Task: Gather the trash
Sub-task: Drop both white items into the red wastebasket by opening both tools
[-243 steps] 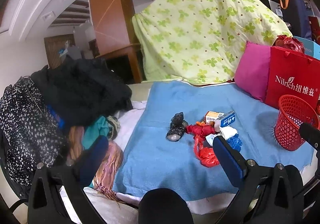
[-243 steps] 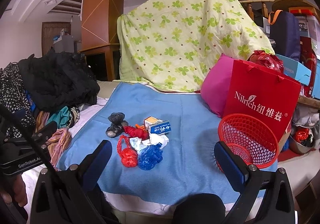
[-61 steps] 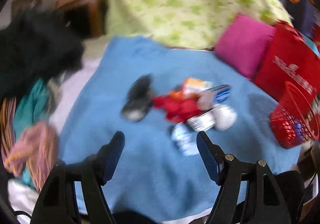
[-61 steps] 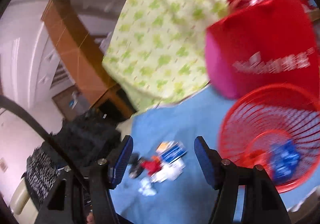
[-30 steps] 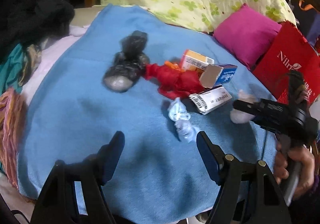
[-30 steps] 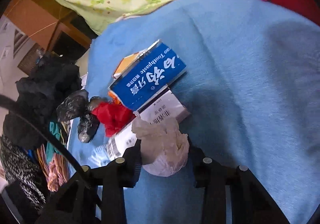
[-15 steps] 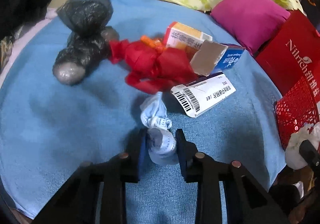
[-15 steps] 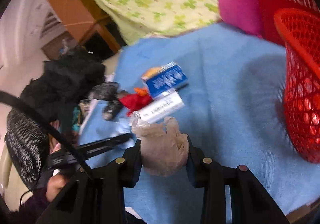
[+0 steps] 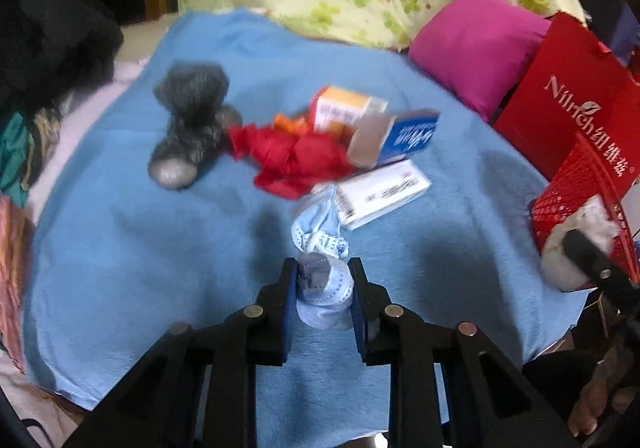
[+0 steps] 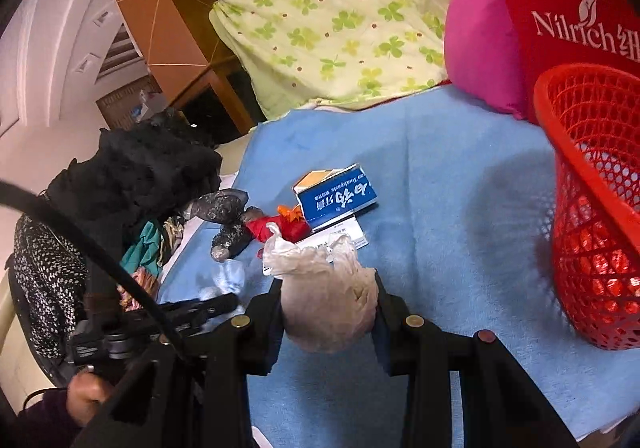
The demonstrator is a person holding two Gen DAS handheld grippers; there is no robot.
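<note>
The left gripper (image 9: pixel 323 290) has its fingers (image 9: pixel 289 288) pinched on a pale blue bag (image 9: pixel 322 276), a knotted scrap of thin plastic; its bulb sits between the pads and its loose tail trails ahead of the tips toward the white box (image 9: pixel 380 193). The right gripper (image 10: pixel 328 312) has its fingers (image 10: pixel 276 304) pressed against a white bag (image 10: pixel 324 300), a crumpled wad that fills the gap, with its twisted neck sticking up past the tips.

Both bags look very light and soft, and probably slick, so they should squash rather than resist. A hold across the fat middle, as now, seems safer than one on the tail, which could slide out.

The basket (image 10: pixel 592 215) stands ahead and to the right of the right fingers, on the blanket (image 10: pixel 440 167), with red trash already inside.

Ahead of the left fingers lie the red bag (image 9: pixel 296 157), equally limp, the black bag (image 9: pixel 192 123), which looks fuller and perhaps heavier, and the blue box (image 9: pixel 404 137) and orange box (image 9: pixel 344 107). The cartons are stiff but crushable, and are best taken across their narrow faces.
</note>
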